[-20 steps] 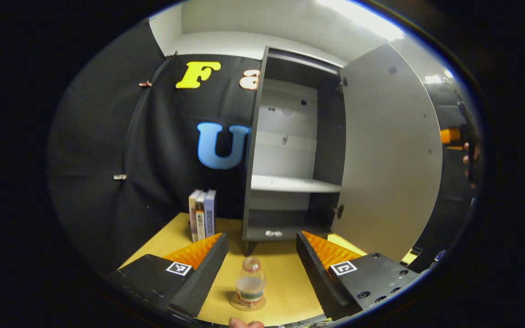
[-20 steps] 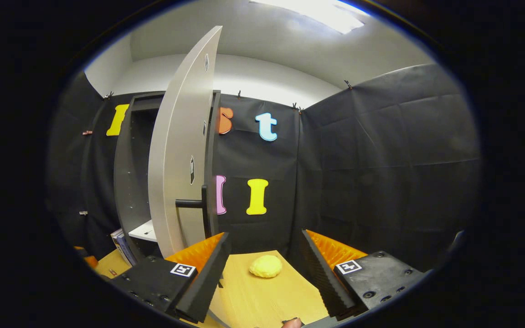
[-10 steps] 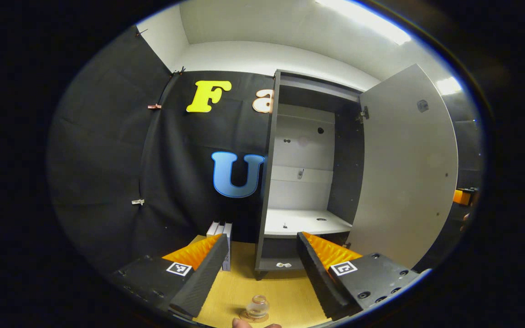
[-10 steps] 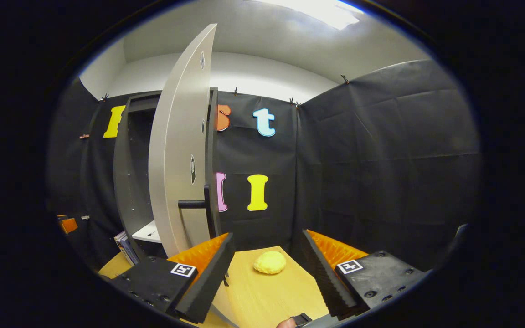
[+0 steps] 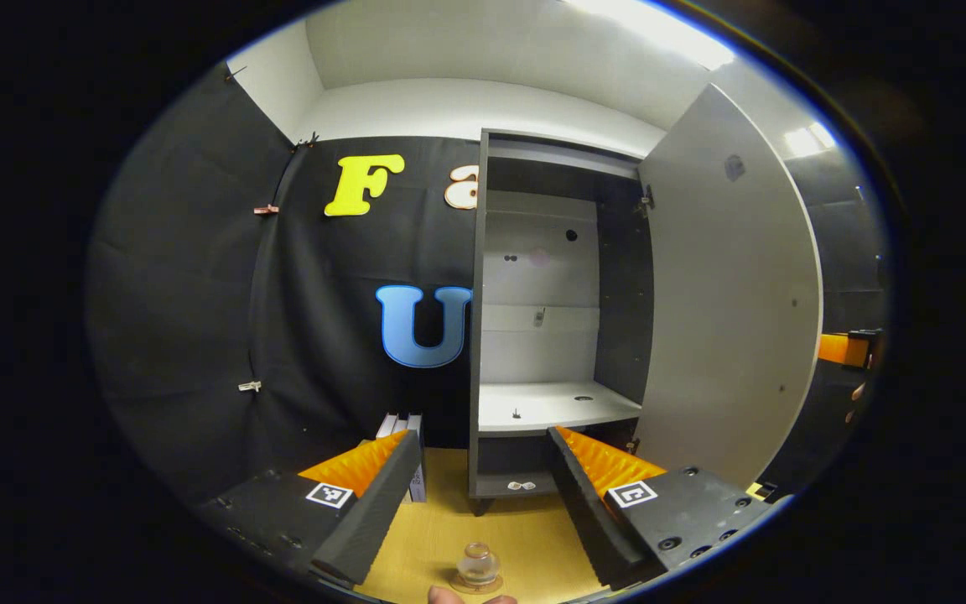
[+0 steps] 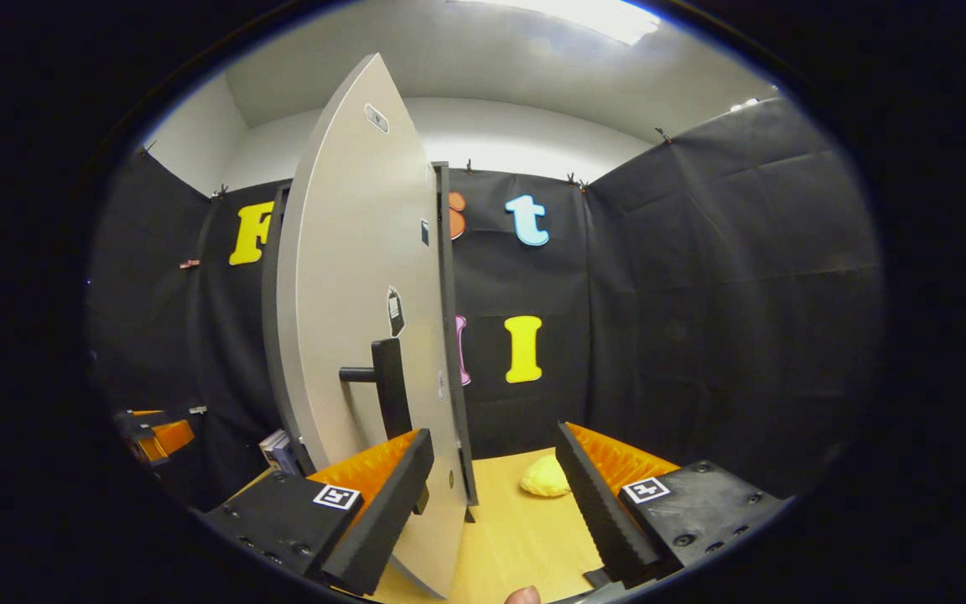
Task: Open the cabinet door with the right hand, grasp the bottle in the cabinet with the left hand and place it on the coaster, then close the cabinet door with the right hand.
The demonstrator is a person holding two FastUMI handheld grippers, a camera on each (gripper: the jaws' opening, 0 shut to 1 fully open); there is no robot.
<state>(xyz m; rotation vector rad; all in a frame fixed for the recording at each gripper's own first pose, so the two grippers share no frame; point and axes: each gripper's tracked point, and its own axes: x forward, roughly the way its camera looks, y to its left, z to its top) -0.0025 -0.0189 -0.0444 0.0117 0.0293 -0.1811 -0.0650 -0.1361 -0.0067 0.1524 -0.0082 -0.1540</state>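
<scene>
The small clear bottle (image 5: 478,564) stands upright on a round brown coaster (image 5: 495,582) at the bottom of the left gripper view. My left gripper (image 5: 483,503) is open, above and behind the bottle, not touching it. The dark cabinet (image 5: 476,335) stands open with a bare white shelf (image 5: 550,407); its grey door (image 5: 726,294) swings out to the right. In the right gripper view the door (image 6: 349,252) stands nearly edge-on, its black handle (image 6: 388,382) just above my left finger. My right gripper (image 6: 491,503) is open, the door's lower edge between its fingers.
Several books (image 5: 403,428) stand left of the cabinet on the wooden table (image 5: 533,537). A yellow lump (image 6: 546,478) lies on the table right of the door. The other gripper (image 5: 848,348) shows past the door's edge. A fingertip (image 5: 449,596) peeks in below the bottle.
My left gripper has drawn back and up from the bottle, which stays on the coaster. My right gripper has closed in on the door, whose edge and handle now loom larger.
</scene>
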